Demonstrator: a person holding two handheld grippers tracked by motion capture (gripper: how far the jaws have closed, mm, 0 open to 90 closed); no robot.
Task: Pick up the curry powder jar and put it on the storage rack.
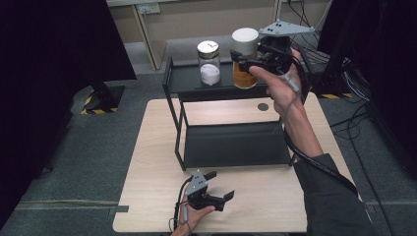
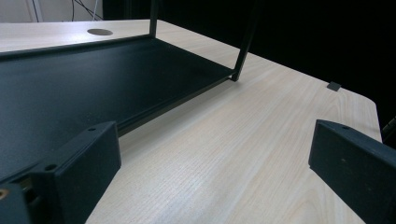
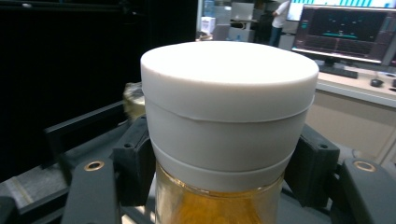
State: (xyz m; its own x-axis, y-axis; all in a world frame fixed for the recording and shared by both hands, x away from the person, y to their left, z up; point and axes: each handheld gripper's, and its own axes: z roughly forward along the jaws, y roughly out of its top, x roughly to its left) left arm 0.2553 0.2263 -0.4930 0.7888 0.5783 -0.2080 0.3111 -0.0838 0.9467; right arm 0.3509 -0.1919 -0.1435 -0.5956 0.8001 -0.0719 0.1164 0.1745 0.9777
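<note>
On the top shelf of the black rack (image 1: 187, 78), my right tongs (image 1: 244, 61) are closed around a jar (image 1: 244, 73) of orange-yellow stuff, gripping it just under its wide white lid (image 1: 245, 40). From the right gripper view the two black jaws press against the glass on either side, right below the lid (image 3: 229, 93), and the jar (image 3: 219, 207) stands upright between them. Whether its base touches the shelf or hangs just above it, I cannot tell. My right hand (image 1: 275, 86) reaches out over the rack, with the cable trailing back along my forearm.

Just beside it, to the left on the same shelf, stands a second jar (image 1: 209, 66) with a gold-coloured lid and something white inside. The two jars are near each other but apart.

My left tongs (image 1: 216, 189) sit low at the near edge of the table (image 1: 147, 172), in front of the rack, held in my left hand (image 1: 194, 216). Their jaws are spread wide and hold nothing; the left gripper view shows bare pale wood (image 2: 243, 154) between them, with the rack's lower shelf (image 2: 93, 84) running along the left jaw's side. That shelf rests flat on the table, and a round hole (image 1: 263, 106) shows in the tabletop behind it.
</note>
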